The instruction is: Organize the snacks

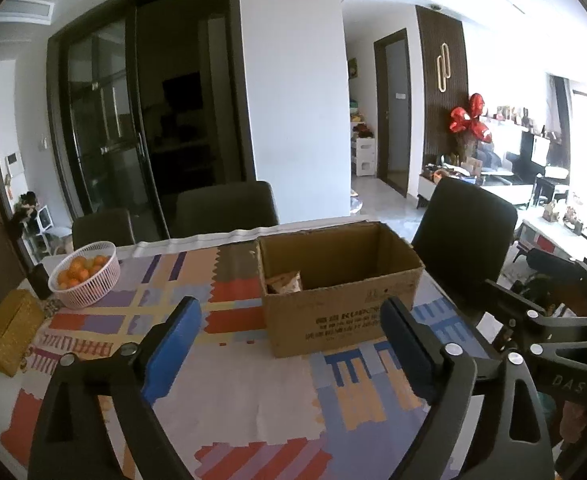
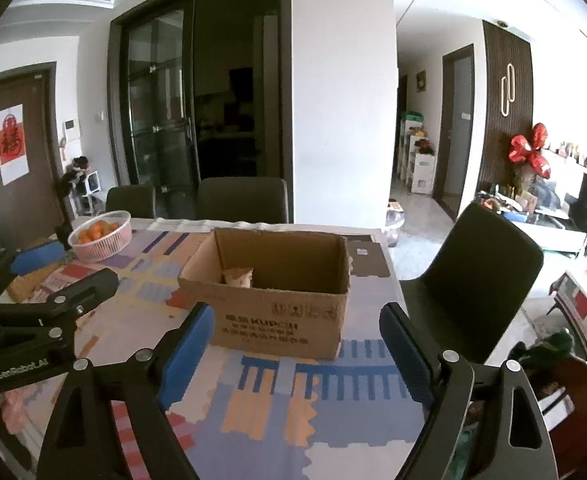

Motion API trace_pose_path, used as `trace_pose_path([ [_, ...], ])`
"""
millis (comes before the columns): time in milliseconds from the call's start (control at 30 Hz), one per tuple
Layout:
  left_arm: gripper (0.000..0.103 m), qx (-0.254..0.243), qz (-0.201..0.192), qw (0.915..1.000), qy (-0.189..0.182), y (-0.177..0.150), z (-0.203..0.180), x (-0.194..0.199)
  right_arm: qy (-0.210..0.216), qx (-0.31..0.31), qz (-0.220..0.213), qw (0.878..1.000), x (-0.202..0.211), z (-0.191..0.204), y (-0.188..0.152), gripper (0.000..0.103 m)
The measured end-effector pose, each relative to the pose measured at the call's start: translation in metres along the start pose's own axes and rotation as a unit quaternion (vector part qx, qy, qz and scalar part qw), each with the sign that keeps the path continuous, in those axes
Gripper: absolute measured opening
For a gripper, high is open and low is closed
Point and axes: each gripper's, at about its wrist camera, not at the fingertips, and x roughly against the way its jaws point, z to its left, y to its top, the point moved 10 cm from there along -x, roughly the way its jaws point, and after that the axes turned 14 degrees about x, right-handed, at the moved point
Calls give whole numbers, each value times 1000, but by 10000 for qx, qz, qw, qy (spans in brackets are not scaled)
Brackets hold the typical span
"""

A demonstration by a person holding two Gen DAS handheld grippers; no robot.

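Judging the tan crinkly snack bag [image 1: 284, 282] in the open brown cardboard box [image 1: 339, 312]: light, crushable; pinch its top edge. Left gripper [image 1: 291, 344] and right gripper [image 2: 297, 352] both spread wide, empty.

Basket [image 1: 93, 290] of oranges [image 1: 78, 270], yellow box [image 1: 9, 330], patterned tablecloth [image 1: 233, 392], chairs [image 2: 469, 284].

brown box [image 1: 339, 292], multicoloured patchwork tablecloth [image 1: 233, 396]
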Motion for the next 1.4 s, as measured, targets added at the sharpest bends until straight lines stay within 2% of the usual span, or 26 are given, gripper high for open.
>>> trace_pose_path([
  [333,100,13,-138,9999,80,-18,8,29,-51,53,-47,10000,29,10,-15,88],
  [633,103,119,88,9998,101,-39,10,40,-11,69,-36,10000,46,14,-27,88],
  [1400,103,172,-87,9996,190,-33,14,53,-59,40,-34,10000,59,13,-26,88],
])
